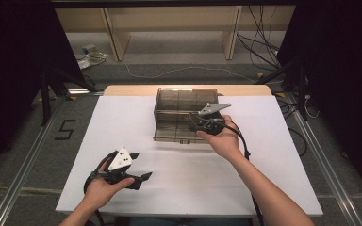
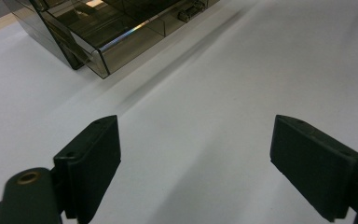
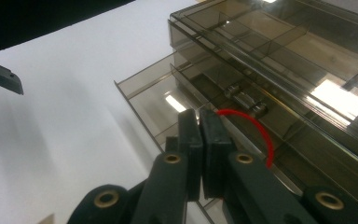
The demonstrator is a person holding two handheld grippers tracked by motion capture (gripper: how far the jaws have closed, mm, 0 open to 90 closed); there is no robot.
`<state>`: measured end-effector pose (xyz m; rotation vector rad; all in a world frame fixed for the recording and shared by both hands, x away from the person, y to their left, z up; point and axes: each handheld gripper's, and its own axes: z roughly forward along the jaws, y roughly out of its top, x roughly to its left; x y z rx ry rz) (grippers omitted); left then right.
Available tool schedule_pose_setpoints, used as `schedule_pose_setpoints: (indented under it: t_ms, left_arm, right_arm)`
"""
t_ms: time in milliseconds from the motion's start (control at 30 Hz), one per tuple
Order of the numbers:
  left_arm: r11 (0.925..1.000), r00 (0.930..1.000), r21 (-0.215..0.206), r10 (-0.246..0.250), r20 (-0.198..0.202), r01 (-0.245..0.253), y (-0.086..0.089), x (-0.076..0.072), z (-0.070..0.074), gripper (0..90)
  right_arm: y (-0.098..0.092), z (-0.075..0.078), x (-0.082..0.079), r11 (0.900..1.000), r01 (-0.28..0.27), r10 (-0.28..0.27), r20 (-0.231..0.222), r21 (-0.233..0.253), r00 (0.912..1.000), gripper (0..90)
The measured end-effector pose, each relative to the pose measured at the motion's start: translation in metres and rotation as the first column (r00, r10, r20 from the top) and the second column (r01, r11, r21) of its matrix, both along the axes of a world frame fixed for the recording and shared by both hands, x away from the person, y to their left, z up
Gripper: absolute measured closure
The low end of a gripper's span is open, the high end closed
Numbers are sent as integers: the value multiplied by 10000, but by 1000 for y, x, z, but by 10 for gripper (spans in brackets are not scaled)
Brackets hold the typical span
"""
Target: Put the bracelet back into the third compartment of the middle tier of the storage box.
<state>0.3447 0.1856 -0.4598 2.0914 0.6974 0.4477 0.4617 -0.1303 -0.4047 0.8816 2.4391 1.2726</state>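
A smoky see-through drawer box [image 1: 179, 106] stands at the middle of the white table [image 1: 136, 122]. In the right gripper view its lowest drawer [image 3: 154, 95] is pulled out. My right gripper [image 3: 200, 128] hangs over that drawer, shut on a thin red band [image 3: 256, 128] that arcs off to the right of the jaws. The high view shows the right gripper [image 1: 194, 127] at the box's front right. My left gripper [image 1: 145, 177] rests near the table's front left, pointing right. Its jaws stand wide apart with nothing between them [image 2: 196, 158]. A corner of the box [image 2: 98, 42] lies beyond them.
Bare white table surface [image 2: 214, 84] stretches between the left gripper and the box. Floor rails [image 1: 28, 155], cables [image 1: 264, 47] and wooden shelving [image 1: 169, 28] lie beyond the table's edges. A number 5 marks the floor [image 1: 65, 129] at the left.
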Motion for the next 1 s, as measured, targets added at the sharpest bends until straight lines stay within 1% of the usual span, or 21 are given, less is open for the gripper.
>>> schedule_pose_setpoints:
  t_ms: [1000]
  left_arm:
    - [10000, 10000, -2, -45, -17, 45, 0, 0, 0, 161]
  right_arm:
    - [14, -2, 3, 9997, -264, 264, -115, -2, 9996, 888]
